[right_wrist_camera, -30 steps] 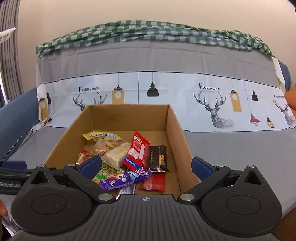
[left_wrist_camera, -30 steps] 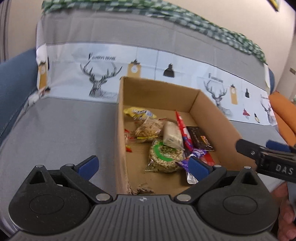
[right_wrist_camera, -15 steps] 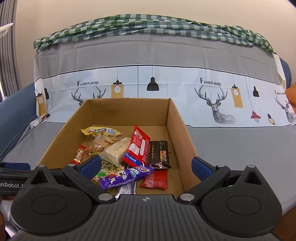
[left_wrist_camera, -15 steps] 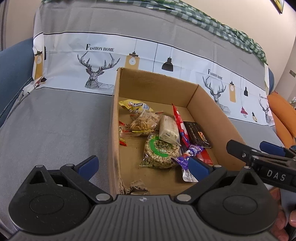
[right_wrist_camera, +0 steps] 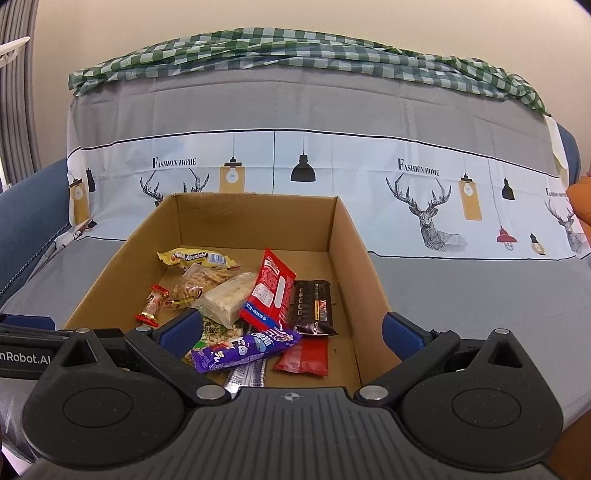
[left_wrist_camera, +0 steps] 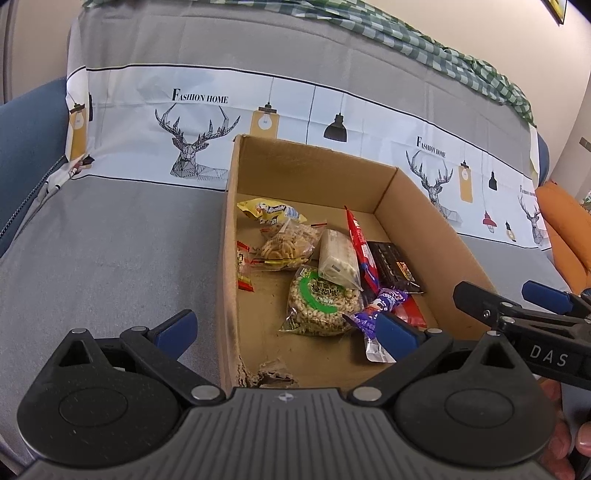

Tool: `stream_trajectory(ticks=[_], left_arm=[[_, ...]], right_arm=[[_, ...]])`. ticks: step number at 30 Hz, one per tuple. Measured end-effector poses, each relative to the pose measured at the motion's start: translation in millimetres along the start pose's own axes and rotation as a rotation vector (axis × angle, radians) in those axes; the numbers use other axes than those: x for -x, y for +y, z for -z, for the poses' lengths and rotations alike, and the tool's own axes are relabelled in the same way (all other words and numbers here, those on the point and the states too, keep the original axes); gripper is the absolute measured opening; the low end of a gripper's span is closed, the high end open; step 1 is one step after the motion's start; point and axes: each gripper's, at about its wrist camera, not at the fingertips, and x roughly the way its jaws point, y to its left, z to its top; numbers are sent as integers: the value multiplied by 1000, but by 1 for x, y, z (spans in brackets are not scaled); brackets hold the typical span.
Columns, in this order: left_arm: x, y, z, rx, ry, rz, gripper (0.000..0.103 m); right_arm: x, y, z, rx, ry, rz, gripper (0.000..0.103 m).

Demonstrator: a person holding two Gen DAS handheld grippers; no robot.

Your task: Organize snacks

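Crinkly foil and plastic snack packets (right_wrist_camera: pixel 258 306) fill the brown corrugated cardboard box (right_wrist_camera: pixel 347 236) at frame centre (near edge torn); left gripper (left_wrist_camera: pixel 284 328) and right gripper (right_wrist_camera: pixel 291 328) both gape wide, empty.

Setting: domestic living room. Evidence: a blue sofa (right_wrist_camera: pixel 26 206) draped in a grey cover (right_wrist_camera: pixel 295 99) printed with a white band of stags, pendant lamps and "FASHION HOME"; a green checked cloth (right_wrist_camera: pixel 295 46) lies along the top of the backrest, with a plain cream wall (right_wrist_camera: pixel 295 14) behind it. On the sofa seat sits an open cardboard box (right_wrist_camera: pixel 255 221) of packaged snacks; an orange cushion (left_wrist_camera: pixel 565 225) lies at the sofa's right end, grey curtains (right_wrist_camera: pixel 18 92) hang beyond its left end.
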Motion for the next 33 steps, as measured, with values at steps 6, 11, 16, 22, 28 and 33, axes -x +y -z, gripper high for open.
stream_trajectory(ticks=[6, 11, 16, 22, 28, 33], left_arm=[[0, 0, 0, 0, -3, 1, 102], [1, -1, 0, -5, -7, 3, 102], [0, -2, 0, -7, -6, 3, 102], [0, -3, 0, -9, -9, 7, 102], [0, -3, 1, -13, -6, 9, 102], [0, -3, 1, -16, -10, 11, 102]], right_arm=[[0, 0, 0, 3, 0, 1, 102], [-1, 0, 1, 2, 1, 3, 102], [-1, 0, 2, 4, 2, 6, 102], [-1, 0, 1, 7, 3, 9, 102], [-2, -1, 2, 8, 4, 11, 102], [-1, 0, 1, 9, 4, 15, 102]])
